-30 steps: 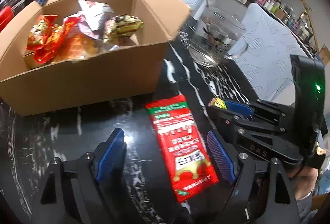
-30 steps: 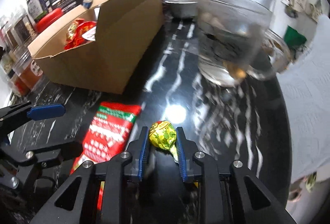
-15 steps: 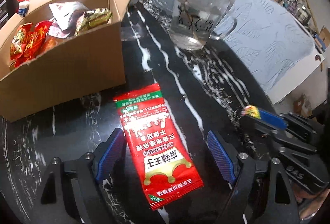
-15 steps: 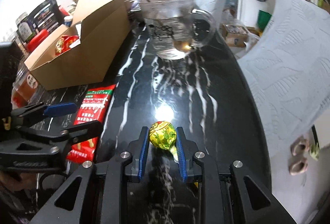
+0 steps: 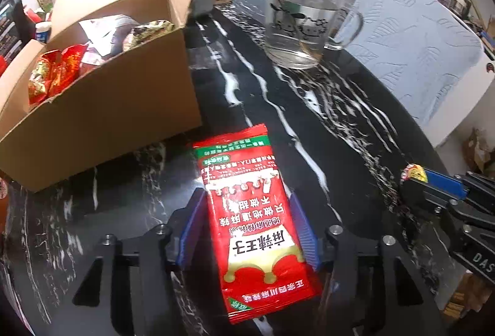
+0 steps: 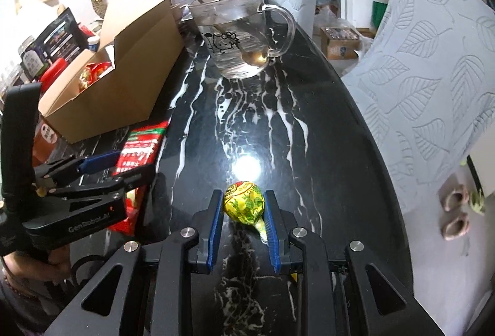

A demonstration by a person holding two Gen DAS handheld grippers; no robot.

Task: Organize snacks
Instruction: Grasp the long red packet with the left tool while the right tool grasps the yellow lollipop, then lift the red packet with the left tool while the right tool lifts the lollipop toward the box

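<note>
On my black marble table (image 6: 309,107) the cardboard box (image 5: 102,107) of snacks is my landmark. Right of it stands the glass mug (image 6: 238,36). Just in front of the box, my left gripper (image 5: 249,231) fingers pinch the red snack packet (image 5: 250,212). Further right, my right gripper (image 6: 244,209) fingers clamp the yellow-green candy (image 6: 244,203).

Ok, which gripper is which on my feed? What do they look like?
Both look alike: black angular frames with silver screws and ribbed blue pads. The left gripper has white "GenRobot.AI" lettering on its side; the right gripper shows white letters "DAS". No cables or sleeves visible.
</note>
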